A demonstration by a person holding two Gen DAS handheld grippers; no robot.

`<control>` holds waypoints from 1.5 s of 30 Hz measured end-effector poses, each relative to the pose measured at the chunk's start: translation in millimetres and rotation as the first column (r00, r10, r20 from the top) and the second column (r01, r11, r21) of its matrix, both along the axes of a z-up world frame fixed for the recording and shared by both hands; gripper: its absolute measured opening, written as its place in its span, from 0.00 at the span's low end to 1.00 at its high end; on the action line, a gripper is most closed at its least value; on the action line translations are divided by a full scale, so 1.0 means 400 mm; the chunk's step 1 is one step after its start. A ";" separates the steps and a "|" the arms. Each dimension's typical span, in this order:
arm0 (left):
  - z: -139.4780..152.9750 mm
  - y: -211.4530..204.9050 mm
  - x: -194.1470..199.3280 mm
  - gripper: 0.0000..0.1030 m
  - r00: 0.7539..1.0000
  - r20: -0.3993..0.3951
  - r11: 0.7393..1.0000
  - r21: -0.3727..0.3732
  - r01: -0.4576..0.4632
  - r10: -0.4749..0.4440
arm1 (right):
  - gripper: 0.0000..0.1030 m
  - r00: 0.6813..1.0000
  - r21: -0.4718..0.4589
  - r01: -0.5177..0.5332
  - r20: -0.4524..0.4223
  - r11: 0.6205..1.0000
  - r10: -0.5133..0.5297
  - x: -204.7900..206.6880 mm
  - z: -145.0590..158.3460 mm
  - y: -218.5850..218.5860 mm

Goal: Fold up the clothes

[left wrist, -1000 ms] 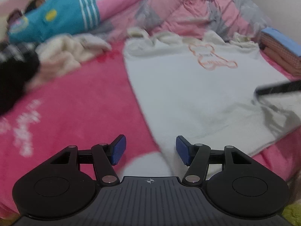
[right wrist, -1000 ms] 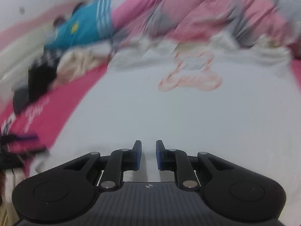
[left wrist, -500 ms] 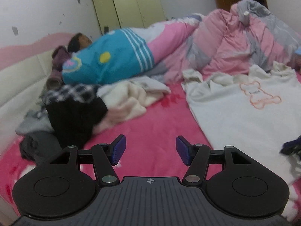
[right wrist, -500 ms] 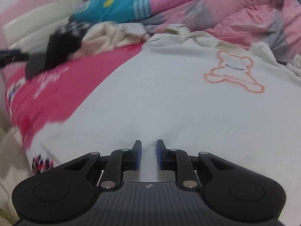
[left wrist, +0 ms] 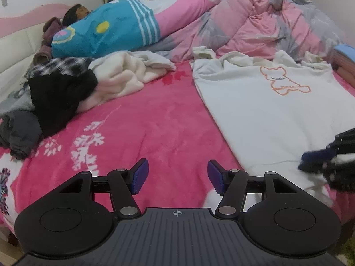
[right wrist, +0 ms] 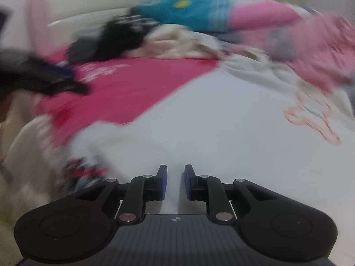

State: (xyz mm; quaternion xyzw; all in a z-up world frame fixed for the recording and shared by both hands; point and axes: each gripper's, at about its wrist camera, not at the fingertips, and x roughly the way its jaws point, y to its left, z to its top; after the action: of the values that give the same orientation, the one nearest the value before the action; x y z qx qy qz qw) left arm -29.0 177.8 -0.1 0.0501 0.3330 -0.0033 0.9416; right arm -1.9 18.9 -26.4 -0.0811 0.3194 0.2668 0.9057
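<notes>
Both grippers over the bed: left gripper (left wrist: 176, 178) empty (jaws wide), right gripper (right wrist: 175, 181) pinching white shirt (right wrist: 221, 122).

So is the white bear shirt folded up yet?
Not yet. The white bear shirt lies spread flat on the pink blanket, bear outline showing; only its top end looks bunched.

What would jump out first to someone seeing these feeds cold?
Probably the white shirt with an orange bear outline, spread flat on the right half of the bright pink blanket. The right gripper sits at its near edge, nearly closed with white fabric between its pads, while the left gripper hangs open over the bare blanket. Behind, a heap of unfolded clothes lies left, near a person in blue.
</notes>
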 end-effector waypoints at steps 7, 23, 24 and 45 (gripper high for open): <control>-0.022 0.019 0.000 0.57 0.999 -0.037 0.985 -0.173 -0.013 0.007 | 0.17 0.996 -0.001 -0.082 0.023 0.997 0.082 0.011 -0.014 0.077; -0.043 0.084 -0.024 0.57 0.996 -0.048 0.975 -0.206 -0.084 0.076 | 0.14 0.955 -0.072 -0.290 0.046 0.954 0.293 -0.051 -0.063 0.181; -0.044 0.086 -0.023 0.57 0.996 -0.049 0.975 -0.206 -0.086 0.078 | 0.14 0.944 -0.081 -0.322 0.049 0.943 0.327 -0.073 -0.065 0.192; -0.135 -0.225 0.060 0.58 0.967 -0.039 0.968 0.000 0.251 -0.251 | 0.14 0.858 0.180 0.508 -0.030 0.842 -0.512 -0.180 -0.044 -0.456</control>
State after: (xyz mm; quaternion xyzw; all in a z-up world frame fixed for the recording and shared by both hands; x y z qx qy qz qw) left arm -5.2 87.7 -54.0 0.0943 0.3423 -0.1223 0.9268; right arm -74.1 -163.5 -44.1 0.0870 0.2950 0.0436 0.9505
